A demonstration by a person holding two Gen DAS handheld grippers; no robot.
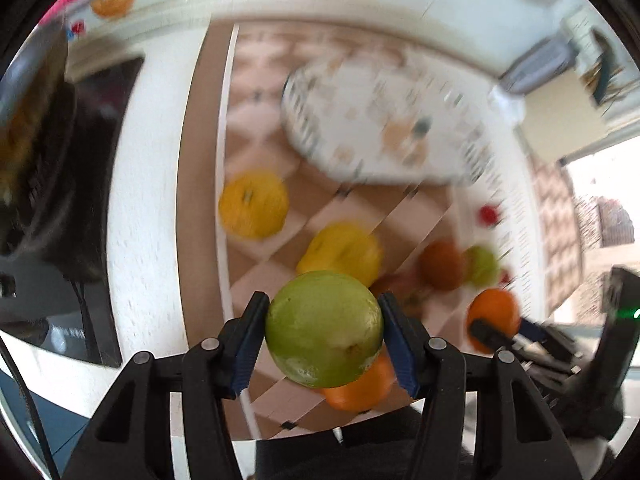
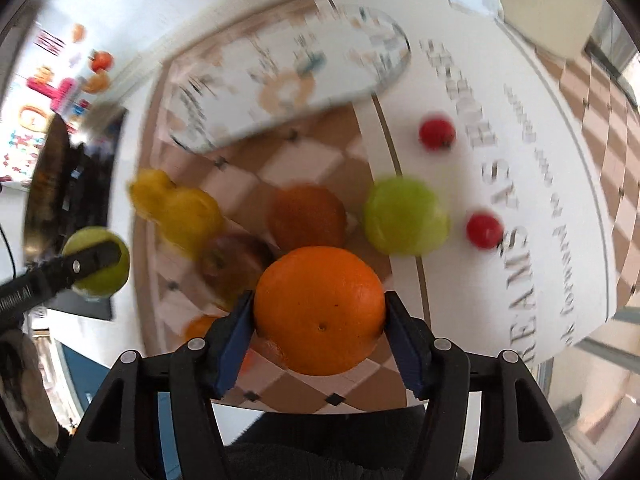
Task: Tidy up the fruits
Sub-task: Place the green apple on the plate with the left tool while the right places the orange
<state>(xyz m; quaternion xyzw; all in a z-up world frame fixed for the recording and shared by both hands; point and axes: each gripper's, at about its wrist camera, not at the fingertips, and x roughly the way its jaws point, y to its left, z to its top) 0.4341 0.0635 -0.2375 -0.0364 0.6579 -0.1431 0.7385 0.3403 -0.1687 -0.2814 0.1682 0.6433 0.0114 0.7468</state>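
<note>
In the left wrist view my left gripper (image 1: 323, 330) is shut on a green round fruit (image 1: 320, 320), held above the checkered tablecloth (image 1: 280, 396). My right gripper (image 2: 320, 312) is shut on a large orange (image 2: 316, 300), also lifted off the cloth. Each gripper shows in the other's view: the green fruit (image 2: 108, 280) at the left, the orange (image 1: 496, 308) at the right. Loose on the cloth lie yellow fruits (image 2: 180, 212), a dark orange fruit (image 2: 306, 216), a reddish apple (image 2: 232, 264), a green apple (image 2: 406, 216) and two red tomatoes (image 2: 437, 134).
A patterned white plate (image 2: 288, 76) stands at the far side of the cloth, blurred. Another orange (image 1: 360, 392) lies below the held green fruit. A dark screen (image 1: 100, 200) stands left of the table. The table's near edge runs just under both grippers.
</note>
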